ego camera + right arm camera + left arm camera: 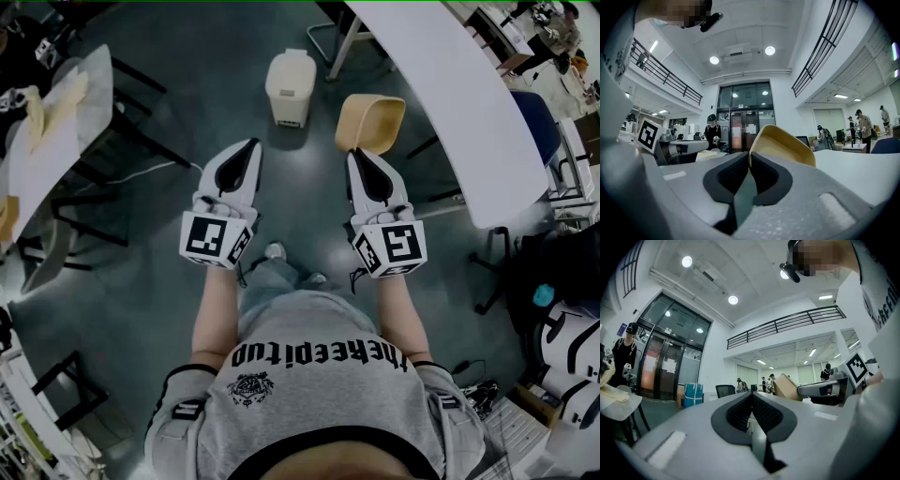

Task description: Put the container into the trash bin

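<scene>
Where its jaws meet, the right gripper (748, 158) is pinched shut on the rim of the tan container (783, 144). In the right gripper view the container's wall rises up and to the right beyond the jaw pads. Only that view shows the thin rim caught between the jaws. The head view shows the right gripper (357, 154) from above, with the container (371, 122) hanging off its tip in the upper middle of the frame. There the container is held above the floor (141, 309) and touches nothing else. It points away from the person, toward the top of the frame. Its hollow seems turned up to the camera, and its longer side runs left to right across the frame.

The left gripper (751, 398) has its jaws closed together with nothing between them, as its own view shows. In the head view the left gripper (252, 143) is about level with the right one and well apart to its left. The left gripper view also catches the container (786, 387) as a brown shape at mid-right.

Only the head view shows the white bin (290, 87). It stands on the floor in the upper middle with its lid down, near the container's upper left but apart from it. A white counter (450, 94) crosses the upper right.
</scene>
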Available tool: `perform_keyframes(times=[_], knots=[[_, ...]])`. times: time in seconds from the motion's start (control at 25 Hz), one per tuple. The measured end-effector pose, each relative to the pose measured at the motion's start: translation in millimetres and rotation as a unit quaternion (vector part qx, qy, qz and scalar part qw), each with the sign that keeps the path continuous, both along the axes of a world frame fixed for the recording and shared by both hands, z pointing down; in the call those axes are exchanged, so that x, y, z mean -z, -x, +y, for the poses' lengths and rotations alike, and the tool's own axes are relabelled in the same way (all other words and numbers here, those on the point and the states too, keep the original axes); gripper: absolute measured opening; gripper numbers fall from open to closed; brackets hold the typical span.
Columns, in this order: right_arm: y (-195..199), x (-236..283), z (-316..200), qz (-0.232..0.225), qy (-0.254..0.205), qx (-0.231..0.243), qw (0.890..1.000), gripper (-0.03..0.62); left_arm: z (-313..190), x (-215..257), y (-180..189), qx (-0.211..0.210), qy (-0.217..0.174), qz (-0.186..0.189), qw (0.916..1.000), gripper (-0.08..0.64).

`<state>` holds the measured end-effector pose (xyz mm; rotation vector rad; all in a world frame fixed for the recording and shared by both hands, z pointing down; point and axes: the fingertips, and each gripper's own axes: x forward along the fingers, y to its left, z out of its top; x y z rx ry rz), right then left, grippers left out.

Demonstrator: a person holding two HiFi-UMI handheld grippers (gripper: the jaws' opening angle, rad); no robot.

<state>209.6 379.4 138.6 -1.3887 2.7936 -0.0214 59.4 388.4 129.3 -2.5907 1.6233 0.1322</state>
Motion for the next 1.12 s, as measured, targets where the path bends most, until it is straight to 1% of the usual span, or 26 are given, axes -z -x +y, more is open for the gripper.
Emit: perform_keyframes(times=[0.12, 0.32, 0.72, 0.88, 1.0, 1.12], knots=[[7, 2, -5, 0.0, -0.001, -0.002, 1.0, 0.023, -5, 1, 8, 0.001, -0.001, -0.007, 1.0, 0.014], [22, 4, -17, 0.0, -0.004, -0.009, 1.0, 0.023, -18, 6, 25, -0.004, 0.001, -0.007, 1.0, 0.014], [64, 8, -48, -0.014, -0.01, -0.033, 0.999, 0.023, -55, 13, 67, -0.035, -0.009, -0.019, 0.9991, 0.012], [82, 14, -59, -0.016, -0.019, -0.045, 0.999, 0.023, -68, 16, 87, -0.049, -0.016, -0.018, 0.9985, 0.012], [94, 14, -68, -0.023, -0.015, -0.051, 0.998, 0.023, -80, 14, 99, -0.058, -0.02, -0.02, 0.9979, 0.012], [103, 13, -75, -0.018, -0.012, -0.053, 0.998, 0.023, -90, 14, 106, -0.061, -0.02, -0.017, 0.9978, 0.012]])
